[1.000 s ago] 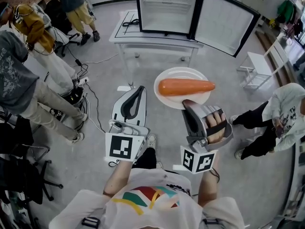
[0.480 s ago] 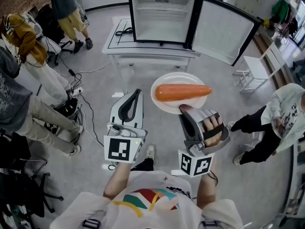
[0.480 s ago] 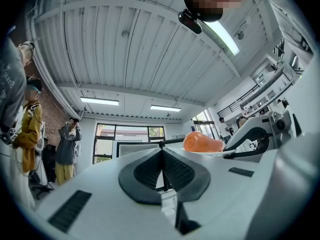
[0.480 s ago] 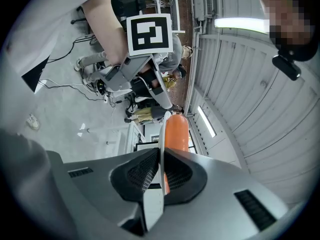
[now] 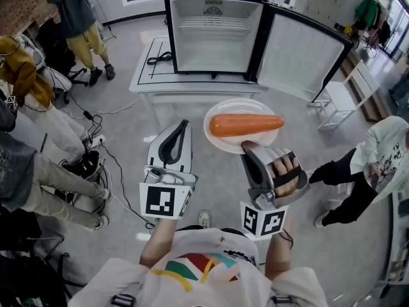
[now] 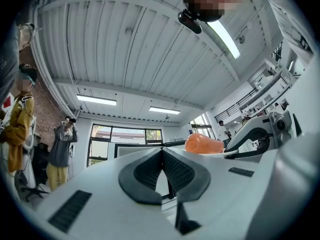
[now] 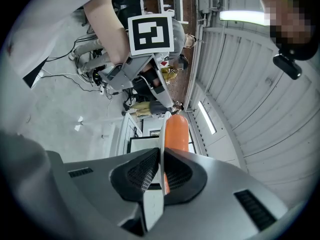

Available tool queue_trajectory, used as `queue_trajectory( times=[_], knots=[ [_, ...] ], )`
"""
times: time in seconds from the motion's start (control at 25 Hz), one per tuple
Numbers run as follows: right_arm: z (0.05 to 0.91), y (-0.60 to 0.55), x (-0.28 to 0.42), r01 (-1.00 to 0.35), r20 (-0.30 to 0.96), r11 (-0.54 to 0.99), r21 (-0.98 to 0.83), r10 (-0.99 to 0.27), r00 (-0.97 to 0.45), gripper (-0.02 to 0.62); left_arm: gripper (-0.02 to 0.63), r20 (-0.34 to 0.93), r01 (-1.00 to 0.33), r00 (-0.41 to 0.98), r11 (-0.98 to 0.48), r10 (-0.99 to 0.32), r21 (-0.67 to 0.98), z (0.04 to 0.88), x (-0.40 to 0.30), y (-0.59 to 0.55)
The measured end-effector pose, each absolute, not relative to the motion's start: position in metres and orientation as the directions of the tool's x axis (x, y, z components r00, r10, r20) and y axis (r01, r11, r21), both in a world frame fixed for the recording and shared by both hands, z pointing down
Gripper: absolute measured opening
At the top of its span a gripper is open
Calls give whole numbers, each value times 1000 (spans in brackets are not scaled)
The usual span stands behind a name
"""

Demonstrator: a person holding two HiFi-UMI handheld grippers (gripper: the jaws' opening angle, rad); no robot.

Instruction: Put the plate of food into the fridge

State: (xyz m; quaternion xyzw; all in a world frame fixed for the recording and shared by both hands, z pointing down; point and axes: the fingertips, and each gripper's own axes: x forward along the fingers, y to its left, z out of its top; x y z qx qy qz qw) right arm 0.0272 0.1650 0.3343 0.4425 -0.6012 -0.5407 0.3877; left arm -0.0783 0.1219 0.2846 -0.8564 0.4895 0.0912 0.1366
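Observation:
A white plate [image 5: 220, 139] carrying an orange carrot [image 5: 246, 125] is held level in mid-air in front of me. My right gripper [image 5: 250, 147] is shut on the plate's near rim [image 7: 161, 134], with the carrot [image 7: 176, 133] lying along the plate just past the jaws. My left gripper [image 5: 183, 125] hangs beside the plate on its left, shut and empty, its jaws meeting at the tips [image 6: 161, 151]. The carrot [image 6: 204, 144] shows to its right. The small fridge [image 5: 214, 34] stands ahead on a low white table [image 5: 153, 66], its door [image 5: 300, 50] swung open to the right, its inside bare and white.
Several people stand or sit around: at the left [image 5: 38, 139], at the far left back [image 5: 73, 11] and crouched at the right [image 5: 377, 158]. Cables [image 5: 105, 158] trail over the grey floor on the left. A white step stool [image 5: 335, 98] stands right of the fridge door.
The fridge and table have come closer and lower in the head view as I move forward. Both grippers keep their places, and the plate stays gripped.

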Motion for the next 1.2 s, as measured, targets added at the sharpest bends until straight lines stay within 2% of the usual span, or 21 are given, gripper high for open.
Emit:
queue_trajectory(
  times=[0.52,1.2],
  knots=[
    [337,85,-6,-95,19,53,994,-942,-335,23,6,-276,-876,482,-457,-832,-152,288,-107,46],
    [339,-29,22,-100,10,48,994,-935,-354,23,6,-261,-876,482,-454,-836,-163,291,-76,-61]
  ],
)
